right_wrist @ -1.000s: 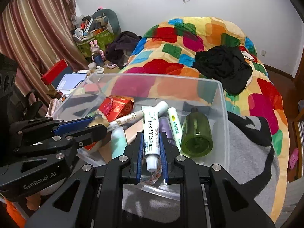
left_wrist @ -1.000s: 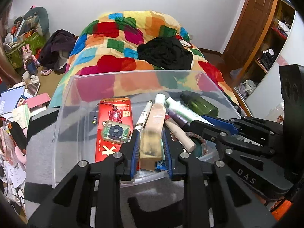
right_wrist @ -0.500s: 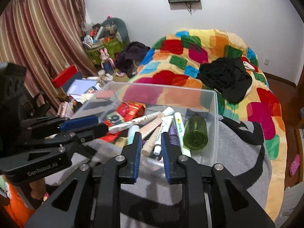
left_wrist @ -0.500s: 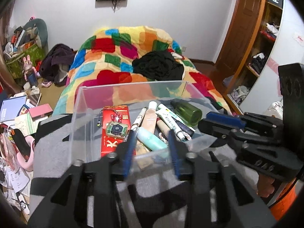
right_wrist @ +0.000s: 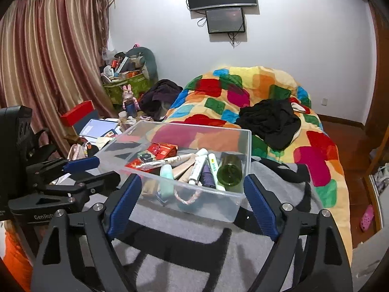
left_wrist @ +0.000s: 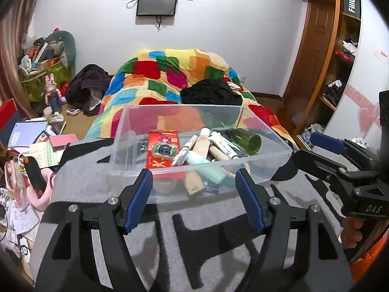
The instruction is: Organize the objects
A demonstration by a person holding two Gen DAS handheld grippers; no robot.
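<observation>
A clear plastic bin point(left_wrist: 277, 168) point(right_wrist: 248, 146) sits on a grey and black blanket point(left_wrist: 214, 233). It holds a red packet point(left_wrist: 160, 163), a green bottle point(left_wrist: 245, 141) point(right_wrist: 229, 172), a mint tube point(left_wrist: 204, 168) point(right_wrist: 166, 177), a white tube point(left_wrist: 225, 146) point(right_wrist: 198, 168) and other cosmetics. My left gripper point(left_wrist: 194, 194) is open and empty, just before the bin's near wall. My right gripper point(right_wrist: 190, 202) is open and empty, also before the bin. Each gripper also shows in the other's view, the right point(left_wrist: 340, 160) and the left point(right_wrist: 73, 170).
A bed with a bright patchwork quilt point(right_wrist: 267, 92) and black clothes point(right_wrist: 269, 121) lies behind the bin. Books, boxes and clutter point(left_wrist: 36, 143) cover the floor at left. A wooden shelf unit point(left_wrist: 340, 56) stands at right. Curtains point(right_wrist: 48, 73) hang at far left.
Both grippers let go of the tubes they held in the bin, opened wide, and pulled back and up away from the bin.
</observation>
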